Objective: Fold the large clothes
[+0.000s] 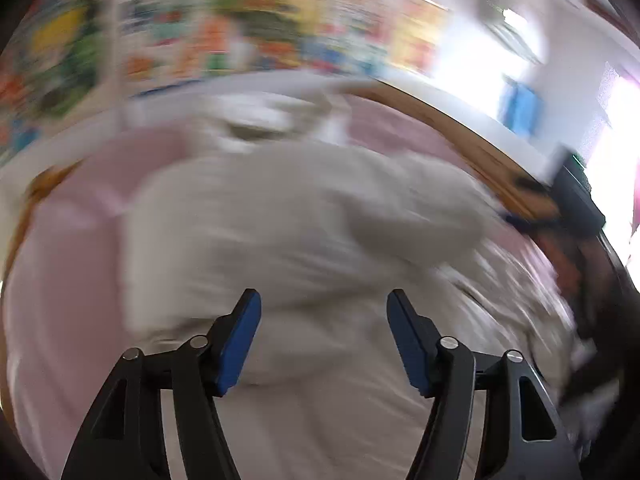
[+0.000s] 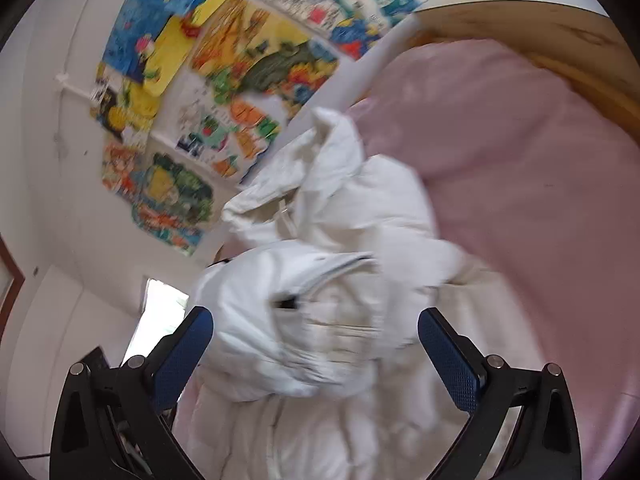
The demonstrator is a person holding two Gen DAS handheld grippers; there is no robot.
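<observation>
One white padded jacket (image 2: 320, 280) lies crumpled on a pink bedsheet (image 2: 520, 200), bunched into soft folds rather than spread flat. In the right wrist view its upper part rises in a peaked heap toward the wall, and a puffy lobe of it, crossed by a dark line that looks like a zipper edge, bulges forward between the two fingers. In the left wrist view the same jacket (image 1: 300, 232) fills the middle of the frame as a broad pale mass, heavily blurred, with a rounded fold standing out on its right side.

The right gripper (image 2: 316, 344) has its jaws spread wide, one blue-padded finger at each side of the jacket's front lobe; the pads do not visibly press on the cloth, and whether the fabric touches them cannot be told. The left gripper (image 1: 324, 332) is also spread apart, its blue pads (image 1: 240, 344) held over the near part of the jacket with nothing pinched between them.

Around the sheet runs a curved wooden bed frame (image 2: 560, 36), seen along the far side in both views. Behind the bed, a white wall carries many bright children's paintings (image 2: 224, 80) in yellow, blue, green and orange. In the left wrist view a bright window (image 1: 480, 56) glares at the upper right, and a dark object near the bed's right edge is too blurred to name.
</observation>
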